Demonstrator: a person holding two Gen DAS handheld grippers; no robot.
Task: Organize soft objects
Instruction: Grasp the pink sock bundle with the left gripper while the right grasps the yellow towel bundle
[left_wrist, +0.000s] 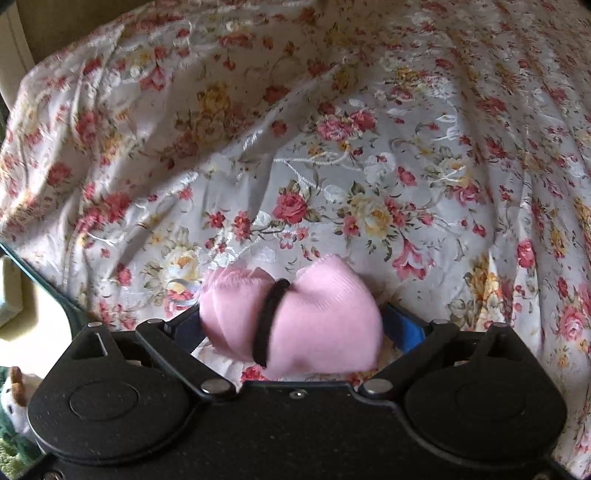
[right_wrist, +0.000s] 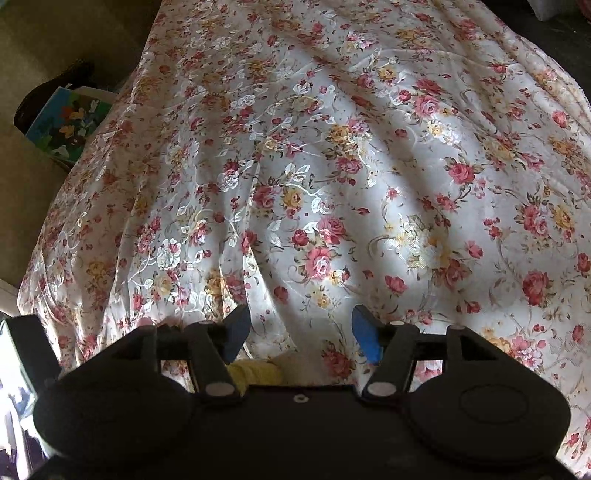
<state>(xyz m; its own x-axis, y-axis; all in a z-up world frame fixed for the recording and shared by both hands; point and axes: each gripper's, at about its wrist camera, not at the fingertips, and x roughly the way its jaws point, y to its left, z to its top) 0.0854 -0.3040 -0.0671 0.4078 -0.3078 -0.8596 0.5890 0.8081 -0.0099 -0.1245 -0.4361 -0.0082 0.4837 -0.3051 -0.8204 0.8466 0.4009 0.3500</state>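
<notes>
In the left wrist view my left gripper (left_wrist: 295, 328) is shut on a pink cloth bundle (left_wrist: 317, 314) tied round the middle with a black hair band (left_wrist: 269, 317). It holds the bundle just above the flowered bedspread (left_wrist: 332, 147). Its blue pads (left_wrist: 404, 328) press both sides of the bundle. In the right wrist view my right gripper (right_wrist: 297, 332) is open and empty over the same bedspread (right_wrist: 332, 166). A yellow soft thing (right_wrist: 255, 371) peeks out under the right gripper's body, mostly hidden.
The bedspread is wrinkled, with its left edge dropping to the floor. A small plush toy (left_wrist: 14, 387) lies at the lower left of the left wrist view. A colourful box (right_wrist: 66, 125) sits on the floor left of the bed.
</notes>
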